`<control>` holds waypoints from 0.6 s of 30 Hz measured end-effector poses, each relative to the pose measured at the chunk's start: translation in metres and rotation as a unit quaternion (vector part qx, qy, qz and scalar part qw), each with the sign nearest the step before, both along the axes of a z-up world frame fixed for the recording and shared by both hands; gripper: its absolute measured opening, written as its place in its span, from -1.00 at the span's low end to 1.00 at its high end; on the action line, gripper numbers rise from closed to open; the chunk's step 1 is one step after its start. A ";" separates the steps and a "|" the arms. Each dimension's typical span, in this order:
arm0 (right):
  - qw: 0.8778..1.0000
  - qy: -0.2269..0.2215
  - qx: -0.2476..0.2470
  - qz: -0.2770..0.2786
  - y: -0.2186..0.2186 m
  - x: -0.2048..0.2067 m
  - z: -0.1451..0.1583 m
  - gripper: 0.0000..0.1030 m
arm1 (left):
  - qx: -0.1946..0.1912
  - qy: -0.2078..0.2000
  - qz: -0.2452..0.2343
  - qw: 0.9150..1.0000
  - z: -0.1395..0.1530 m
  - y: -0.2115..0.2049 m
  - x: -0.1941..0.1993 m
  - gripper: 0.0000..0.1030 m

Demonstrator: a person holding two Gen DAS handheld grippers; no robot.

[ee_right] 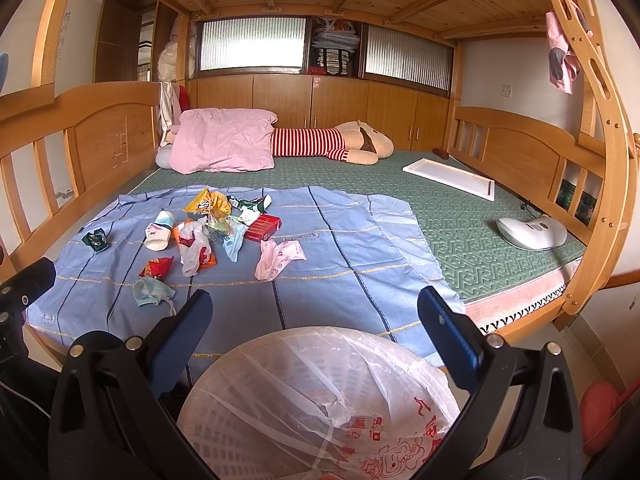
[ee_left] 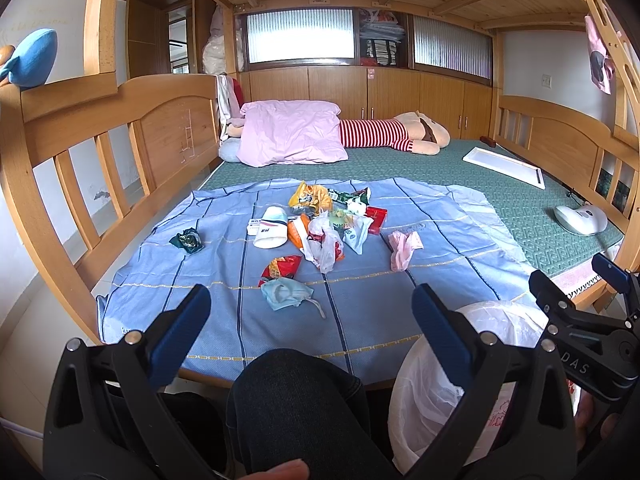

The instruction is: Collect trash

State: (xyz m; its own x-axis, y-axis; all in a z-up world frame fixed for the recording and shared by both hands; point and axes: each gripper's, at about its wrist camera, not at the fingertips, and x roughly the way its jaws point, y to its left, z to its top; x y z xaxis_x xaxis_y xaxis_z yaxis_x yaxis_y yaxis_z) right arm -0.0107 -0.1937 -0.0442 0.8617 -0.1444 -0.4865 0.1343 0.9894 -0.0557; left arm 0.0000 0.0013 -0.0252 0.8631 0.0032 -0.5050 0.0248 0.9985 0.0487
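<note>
Trash heaped mid-sheet, toward the bed's left rail; lined bin sits below the near edge for short drops; left gripper and right gripper both spread wide, empty.

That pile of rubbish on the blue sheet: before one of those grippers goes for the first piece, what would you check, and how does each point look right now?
1. Left gripper open and empty: ok.
2. Right gripper open and empty: ok.
3. White bag-lined basket mouth open: ok.
4. Crumpled light-blue face mask, the nearest piece, unobstructed: ok.
5. Rubbish lying apart for single picks: not ok in the middle heap around the clear plastic bag.
6. Basket already holds rubbish: cannot tell.
</note>
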 end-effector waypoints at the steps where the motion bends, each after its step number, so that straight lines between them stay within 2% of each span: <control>1: 1.000 0.000 0.000 0.000 -0.001 0.001 0.001 0.94 | 0.000 0.000 0.000 1.000 0.000 0.000 0.000 0.94; 18: 1.000 0.003 0.001 0.002 0.000 0.003 0.000 0.94 | 0.003 0.012 -0.002 1.000 0.001 -0.004 0.002 0.94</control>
